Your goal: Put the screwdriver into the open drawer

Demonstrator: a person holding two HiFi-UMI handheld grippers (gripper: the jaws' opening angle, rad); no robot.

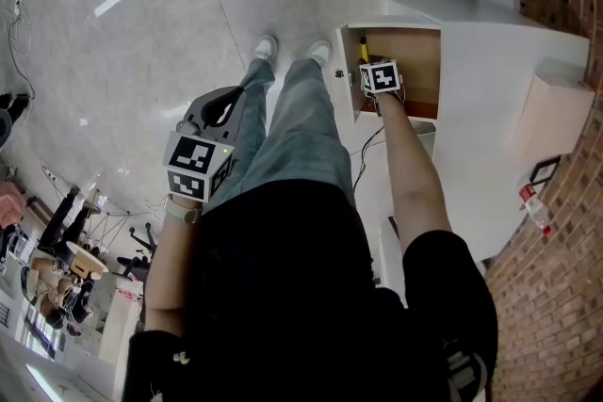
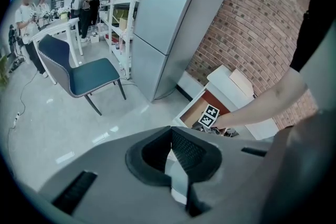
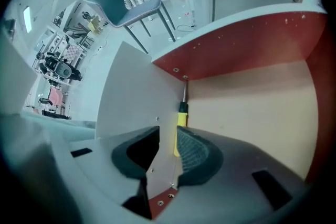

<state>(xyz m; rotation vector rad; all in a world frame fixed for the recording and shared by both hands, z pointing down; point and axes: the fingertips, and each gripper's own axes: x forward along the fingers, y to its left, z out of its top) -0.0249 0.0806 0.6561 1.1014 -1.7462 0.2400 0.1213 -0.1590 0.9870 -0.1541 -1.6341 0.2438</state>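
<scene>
Yellow-handled, the screwdriver (image 3: 181,113) is lying inside the wooden drawer (image 3: 252,107) along its side wall (image 3: 136,97), my right gripper (image 3: 168,128) hovering unclenched over it, left gripper (image 2: 171,127) idling closed and empty; I'm judging it light, rigid, best grasped by the handle (image 3: 180,120).

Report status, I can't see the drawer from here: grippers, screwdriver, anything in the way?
Left gripper shut, empty. Right gripper open at drawer. Screwdriver inside drawer, along its side wall, not gripped. Nothing in the way.
</scene>
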